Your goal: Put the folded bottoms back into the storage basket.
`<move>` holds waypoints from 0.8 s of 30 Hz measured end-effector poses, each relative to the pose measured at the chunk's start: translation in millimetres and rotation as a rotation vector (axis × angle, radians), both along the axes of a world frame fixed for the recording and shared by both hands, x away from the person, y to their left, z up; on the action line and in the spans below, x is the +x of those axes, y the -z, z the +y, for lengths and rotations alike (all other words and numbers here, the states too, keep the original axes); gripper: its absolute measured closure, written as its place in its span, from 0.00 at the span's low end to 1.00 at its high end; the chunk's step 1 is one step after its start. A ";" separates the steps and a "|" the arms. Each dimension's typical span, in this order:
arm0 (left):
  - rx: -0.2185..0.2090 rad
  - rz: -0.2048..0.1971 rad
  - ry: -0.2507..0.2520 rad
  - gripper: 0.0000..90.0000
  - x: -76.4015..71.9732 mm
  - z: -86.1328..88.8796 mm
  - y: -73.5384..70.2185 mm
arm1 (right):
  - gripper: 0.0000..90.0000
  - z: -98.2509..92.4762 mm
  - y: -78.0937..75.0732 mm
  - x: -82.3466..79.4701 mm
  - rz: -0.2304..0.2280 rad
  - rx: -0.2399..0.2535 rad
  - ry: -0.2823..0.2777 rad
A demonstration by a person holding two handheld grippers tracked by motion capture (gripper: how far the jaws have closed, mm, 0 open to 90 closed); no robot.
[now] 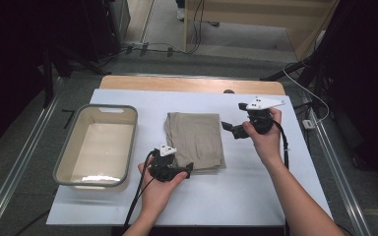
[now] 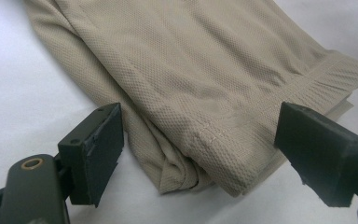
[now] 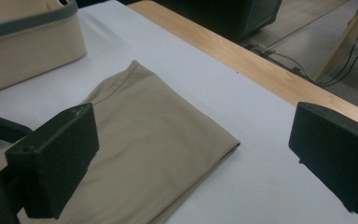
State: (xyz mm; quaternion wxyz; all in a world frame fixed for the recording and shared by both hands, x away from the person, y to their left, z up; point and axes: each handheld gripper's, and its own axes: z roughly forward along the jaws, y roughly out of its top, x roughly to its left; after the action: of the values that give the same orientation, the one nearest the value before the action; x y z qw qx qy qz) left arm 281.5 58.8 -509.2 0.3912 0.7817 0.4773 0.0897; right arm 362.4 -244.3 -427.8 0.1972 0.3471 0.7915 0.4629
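Observation:
A folded beige cloth [image 1: 196, 140] lies flat in the middle of the white table [image 1: 236, 191]. My left gripper [image 1: 186, 169] rests at the cloth's near left corner, held low over the table. In the left gripper view its jaws stand wide apart on either side of the stitched hem corner of the cloth [image 2: 205, 70]; the pads do not touch the fabric. My right gripper [image 1: 234, 118] hovers just right of the cloth's far right corner, open with nothing between its jaws. The right gripper view looks across the cloth [image 3: 140, 154] from above it.
A beige plastic basin [image 1: 61, 157] with a grey rim stands left of the cloth, its corner [image 3: 28, 46] seen in the right gripper view. A wooden strip [image 1: 192, 83] runs along the table's far edge. Cables trail from both grippers toward the person.

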 end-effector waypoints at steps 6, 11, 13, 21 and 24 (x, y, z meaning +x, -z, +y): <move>-0.001 0.001 -0.001 0.18 -0.4 0.0 0.2 | 0.01 12.2 10.7 24.5 0.039 -0.034 -0.019; -0.012 0.004 0.001 0.18 0.0 1.2 0.3 | 0.03 18.1 25.5 44.6 0.087 -0.044 -0.025; -0.013 0.003 -0.001 0.18 0.0 1.0 0.4 | 0.04 19.5 33.9 53.0 0.115 -0.052 -0.023; -0.016 0.006 0.007 0.18 0.4 2.3 0.4 | 0.04 23.0 61.3 79.3 0.215 -0.060 -0.010; -0.007 -0.001 0.008 0.18 -0.4 1.3 0.6 | 0.06 24.5 69.3 86.6 0.243 -0.062 -0.010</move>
State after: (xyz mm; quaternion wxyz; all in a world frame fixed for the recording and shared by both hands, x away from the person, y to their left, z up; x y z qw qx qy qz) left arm 281.1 60.1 -509.9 0.3944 0.7824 0.4741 0.0868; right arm 448.9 -219.8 -497.1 0.1084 0.3904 0.8252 0.3935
